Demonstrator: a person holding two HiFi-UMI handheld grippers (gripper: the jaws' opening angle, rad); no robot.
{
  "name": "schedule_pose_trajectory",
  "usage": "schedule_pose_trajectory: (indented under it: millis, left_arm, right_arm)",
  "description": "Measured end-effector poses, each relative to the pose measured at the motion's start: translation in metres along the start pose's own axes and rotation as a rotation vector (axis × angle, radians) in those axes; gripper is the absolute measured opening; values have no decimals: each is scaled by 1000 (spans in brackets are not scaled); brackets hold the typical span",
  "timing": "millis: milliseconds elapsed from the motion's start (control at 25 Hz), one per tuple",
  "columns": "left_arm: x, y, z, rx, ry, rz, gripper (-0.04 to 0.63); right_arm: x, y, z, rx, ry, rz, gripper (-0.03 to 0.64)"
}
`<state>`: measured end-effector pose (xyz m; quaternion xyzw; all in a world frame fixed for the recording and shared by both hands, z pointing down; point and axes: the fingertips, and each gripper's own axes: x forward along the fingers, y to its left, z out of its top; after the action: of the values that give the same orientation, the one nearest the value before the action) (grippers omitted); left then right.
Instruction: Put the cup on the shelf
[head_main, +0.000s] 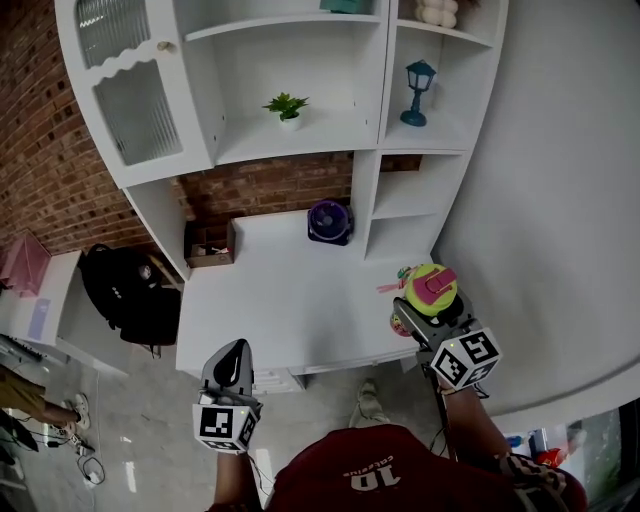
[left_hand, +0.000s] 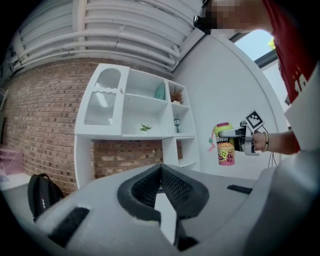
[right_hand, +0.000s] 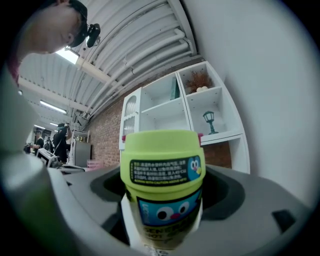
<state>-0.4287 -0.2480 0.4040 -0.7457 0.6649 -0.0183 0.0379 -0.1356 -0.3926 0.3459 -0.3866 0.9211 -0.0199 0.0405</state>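
Got my right gripper (head_main: 428, 312) clamped on the cup (right_hand: 162, 185), upright between the jaws so it'll sit flat on the shelf (head_main: 250, 148) ahead. Left gripper (left_hand: 161, 172) is pinched together, empty, out of the way.

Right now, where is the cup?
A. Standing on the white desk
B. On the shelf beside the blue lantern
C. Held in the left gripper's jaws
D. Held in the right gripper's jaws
D: the right gripper view shows the green-lidded cup clamped between the jaws of the right gripper, which holds it in the air, while the left gripper has nothing between its jaws.
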Motion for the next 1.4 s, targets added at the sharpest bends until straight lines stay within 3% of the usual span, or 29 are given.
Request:
schedule_pose_trajectory:
  millis: [120, 280, 560, 960, 1080, 1280, 1400]
  left_arm:
    - [11, -1, 3, -74, -11, 3, 0]
    - [34, -14, -5, -45, 7, -16, 0]
    - [86, -45, 4, -117, -22, -19, 0]
    - [188, -104, 16, -87, -38, -139, 0]
    - [215, -122, 9, -102, -7, -159, 0]
    - [256, -164, 0, -42, 70, -239, 0]
    - [274, -179, -1, -46, 81, -275, 0]
  right_arm:
    - [12, -16, -5, -9, 2, 1, 430]
    - [31, -33, -18, -33, -20, 49, 430]
    - [69, -74, -35, -56, -28, 123, 430]
    - [107, -141, -58, -77, -41, 200, 426]
    - [117, -154, -67, -84, -39, 225, 423]
    - [125, -176, -86, -58, -26, 244, 423]
    - [127, -186, -97, -33, -22, 249, 423]
